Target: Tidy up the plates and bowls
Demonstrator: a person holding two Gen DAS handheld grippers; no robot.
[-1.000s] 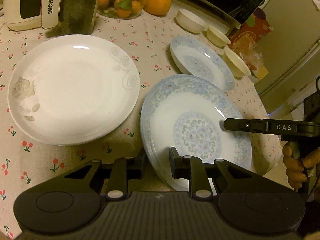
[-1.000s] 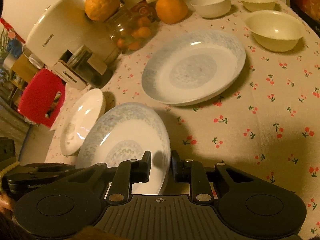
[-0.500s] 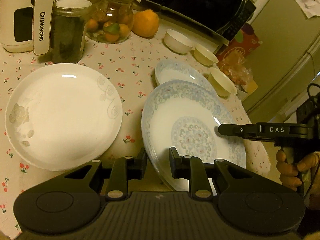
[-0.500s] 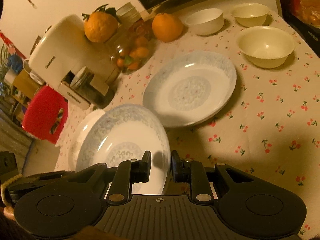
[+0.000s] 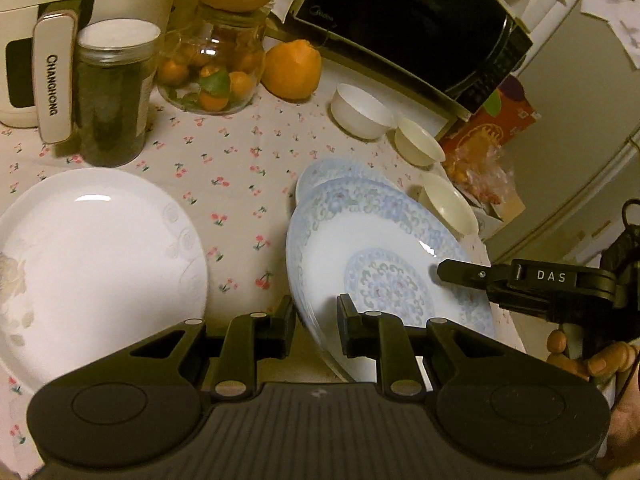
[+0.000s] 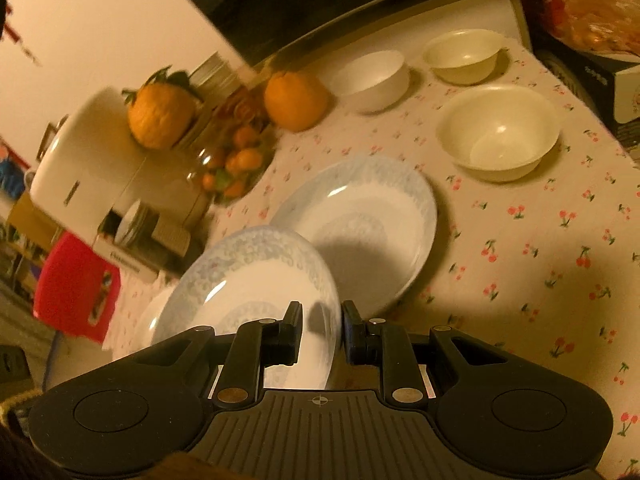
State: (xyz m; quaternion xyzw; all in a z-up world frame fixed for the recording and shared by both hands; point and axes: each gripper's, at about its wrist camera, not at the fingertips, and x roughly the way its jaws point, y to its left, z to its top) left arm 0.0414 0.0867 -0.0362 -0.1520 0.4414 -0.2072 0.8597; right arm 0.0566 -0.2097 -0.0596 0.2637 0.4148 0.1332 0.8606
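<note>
So the blue plate [image 5: 384, 264] is up off the table right now, tilted, carried between both grippers and hanging partly over the second blue plate [image 6: 360, 220] that sits flat on the cherry-print cloth [image 6: 560, 264]. The left gripper [image 5: 316, 322] is pinched narrow on the near rim, and the right gripper [image 6: 322, 330] is clamped on the opposite edge, one finger above the rim and one under it.

My guess is the plate goes onto its twin to start a stack. It looks like glazed ceramic, so stiff, kinda heavy for a thin-rim pinch, slick, and it'll chip if it lands edge-first. Holding two opposite rims seems like the right call; one side alone would probably let it swing or slide out. I'd level it before lowering.

Off to the left there's a big white plate [image 5: 88, 264], flat on the cloth and apart from the others. Three bowls [image 6: 498, 132] wait further back, near the orange [image 6: 296, 100] and the microwave [image 5: 408, 20].
</note>
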